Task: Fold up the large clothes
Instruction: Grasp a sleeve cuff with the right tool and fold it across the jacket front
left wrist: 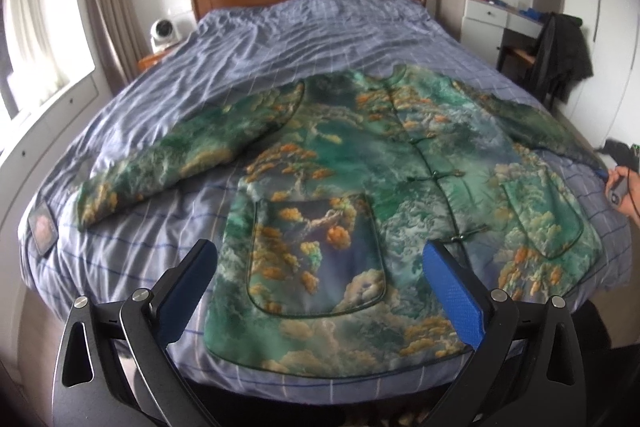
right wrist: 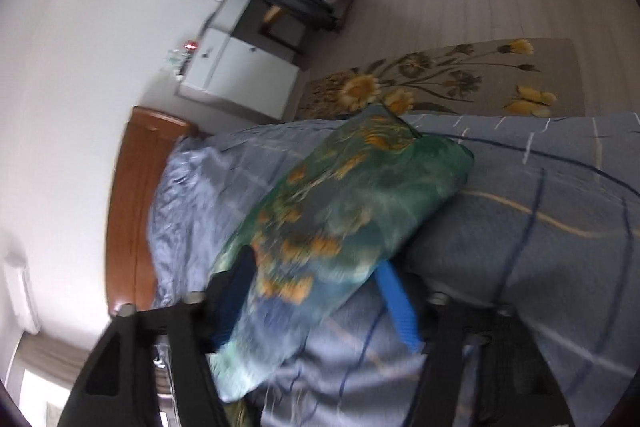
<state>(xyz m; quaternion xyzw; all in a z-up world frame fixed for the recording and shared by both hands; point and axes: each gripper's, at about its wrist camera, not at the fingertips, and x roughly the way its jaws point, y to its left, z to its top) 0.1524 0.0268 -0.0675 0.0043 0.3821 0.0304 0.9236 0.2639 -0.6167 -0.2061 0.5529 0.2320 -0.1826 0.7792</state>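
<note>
The printed jacket (left wrist: 360, 163) lies spread front-up on the checked duvet (left wrist: 248, 39), hem nearest me. My left tongs (left wrist: 320, 291) hover wide over its hem pocket (left wrist: 316, 259) — holding nothing. My right tongs (right wrist: 316, 291) straddle the jacket's sleeve (right wrist: 340, 219) — blurred, so I cannot tell whether they are pressing it.

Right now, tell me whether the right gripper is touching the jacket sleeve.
Cannot tell. In the blurred right wrist view the sleeve lies between the right gripper's fingers, but whether the pads press it is unclear. In the left wrist view only a hand shows at the sleeve's end.
</note>
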